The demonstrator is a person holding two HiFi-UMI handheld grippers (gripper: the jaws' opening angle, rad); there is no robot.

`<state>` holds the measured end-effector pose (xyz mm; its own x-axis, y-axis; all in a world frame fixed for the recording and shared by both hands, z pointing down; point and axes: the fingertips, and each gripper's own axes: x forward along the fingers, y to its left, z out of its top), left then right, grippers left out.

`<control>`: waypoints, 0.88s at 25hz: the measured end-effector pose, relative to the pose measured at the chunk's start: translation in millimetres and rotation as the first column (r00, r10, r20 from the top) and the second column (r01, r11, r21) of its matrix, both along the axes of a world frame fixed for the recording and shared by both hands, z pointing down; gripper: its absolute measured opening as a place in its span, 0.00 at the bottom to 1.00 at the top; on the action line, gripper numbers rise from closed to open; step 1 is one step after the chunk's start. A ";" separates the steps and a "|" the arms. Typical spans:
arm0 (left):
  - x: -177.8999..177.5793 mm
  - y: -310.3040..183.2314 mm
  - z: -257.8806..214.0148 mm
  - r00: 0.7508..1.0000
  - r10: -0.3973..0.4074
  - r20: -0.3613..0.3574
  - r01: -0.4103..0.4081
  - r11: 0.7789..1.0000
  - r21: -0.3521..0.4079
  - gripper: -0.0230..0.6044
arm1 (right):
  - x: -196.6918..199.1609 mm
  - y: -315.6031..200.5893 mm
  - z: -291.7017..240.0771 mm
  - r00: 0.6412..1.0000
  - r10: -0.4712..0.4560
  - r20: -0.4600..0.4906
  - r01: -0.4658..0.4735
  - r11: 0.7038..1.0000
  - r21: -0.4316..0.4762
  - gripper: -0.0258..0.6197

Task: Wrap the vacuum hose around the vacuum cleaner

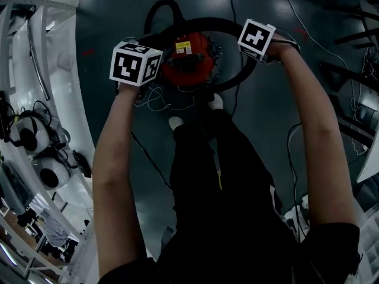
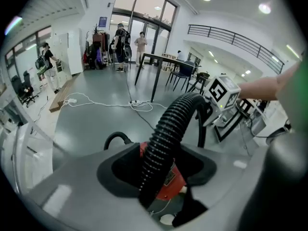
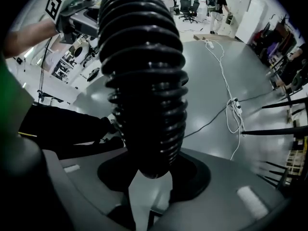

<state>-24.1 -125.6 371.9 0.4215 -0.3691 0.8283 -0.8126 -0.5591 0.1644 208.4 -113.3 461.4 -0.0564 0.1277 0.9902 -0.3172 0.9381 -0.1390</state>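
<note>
— Vacuum hose (image 1: 207, 20): where is it right now?

— In both of my grippers. My left gripper (image 1: 136, 64) has its jaws partly closed round the ribbed black tube. The hose rises out of them and bends across to my right gripper (image 1: 258, 40). That one clamps the same hose, its jaws also only part-way in, and the tube fills the gap between them.

— And the vacuum cleaner (image 1: 188, 61)?

— It is red and stands on the dark floor (image 1: 118, 16), between my two grippers and just below the left one's jaws. From the right gripper the hose sweeps in a wide ring round the cleaner.

— Anything else close by?

— A thin white cable (image 1: 155, 99) lies loose on the floor just under my left gripper, beside the cleaner.
</note>
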 end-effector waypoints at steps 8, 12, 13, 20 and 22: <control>-43.2 8.2 22.7 0.984 -0.173 0.038 0.174 0.984 -0.028 0.40 | -37.9 -24.7 20.3 1.000 -0.021 -0.020 0.023 0.996 0.088 0.32; -61.2 10.3 31.8 0.966 -0.257 0.042 0.258 0.966 -0.015 0.40 | -58.0 -32.6 26.3 0.999 -0.007 0.032 0.004 0.994 0.106 0.32; -65.1 10.8 33.5 0.961 -0.272 0.042 0.273 0.962 -0.011 0.40 | -62.5 -33.2 27.6 0.999 -0.006 0.043 0.001 0.995 0.104 0.32; -85.0 17.0 43.8 0.928 -0.370 0.049 0.369 0.929 0.023 0.40 | -82.9 -38.5 37.0 0.995 -0.028 0.091 0.018 0.994 0.112 0.32; -91.1 18.4 47.4 0.915 -0.401 0.046 0.400 0.916 0.025 0.40 | -90.8 -44.4 38.8 0.992 -0.031 0.119 0.015 0.991 0.134 0.32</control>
